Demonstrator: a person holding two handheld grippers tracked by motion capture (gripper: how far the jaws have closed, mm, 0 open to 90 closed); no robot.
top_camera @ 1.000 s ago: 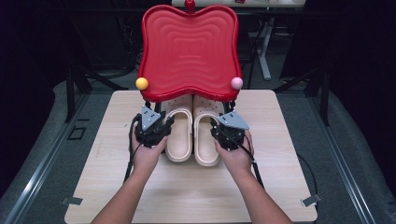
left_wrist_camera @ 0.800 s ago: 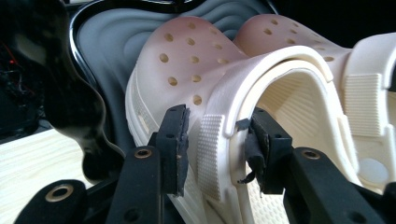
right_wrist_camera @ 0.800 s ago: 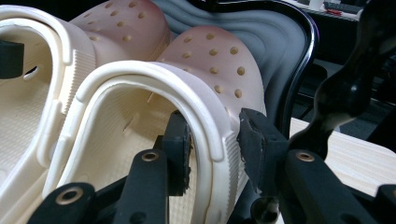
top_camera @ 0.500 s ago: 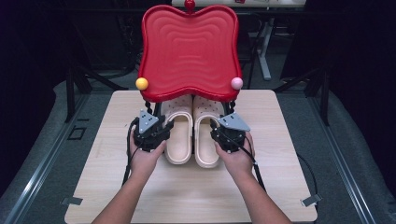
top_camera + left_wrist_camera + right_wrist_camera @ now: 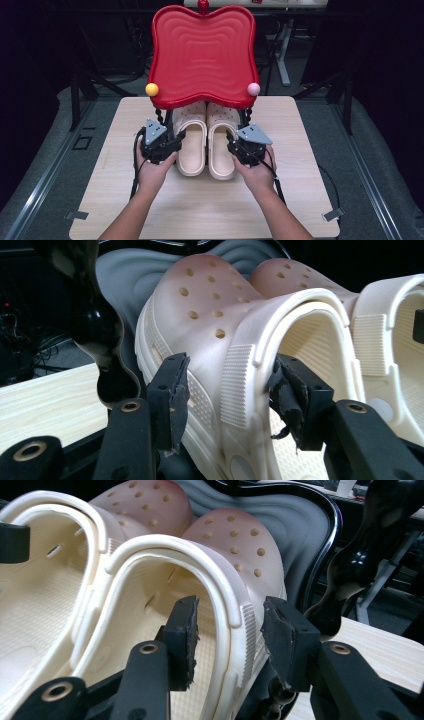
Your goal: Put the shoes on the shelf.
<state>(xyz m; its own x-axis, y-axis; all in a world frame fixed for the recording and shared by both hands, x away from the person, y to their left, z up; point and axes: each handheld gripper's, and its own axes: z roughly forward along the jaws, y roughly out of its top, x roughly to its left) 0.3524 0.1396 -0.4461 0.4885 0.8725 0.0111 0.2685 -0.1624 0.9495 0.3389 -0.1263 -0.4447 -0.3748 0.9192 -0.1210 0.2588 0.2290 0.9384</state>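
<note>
Now | left tool (image 5: 227, 390): astride left clog (image 5: 225, 335) wall | jaws opening

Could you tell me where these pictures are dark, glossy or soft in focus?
High view: table evenly lit, surroundings near black. Left gripper view: black stool leg close, blurred, with glossy highlights. Right gripper view: clog sharp, background dim and soft.

The high view looks forward and down on the table (image 5: 300, 200) from above the person's side, taking in its whole top. The left gripper view sits low and very close to the outer wall of the left clog (image 5: 210, 325), facing its toe. The right gripper view does likewise at the right clog (image 5: 235, 545). All three share the pair of clogs and, probably, the dark underside of the red tray (image 5: 202, 55).
</note>
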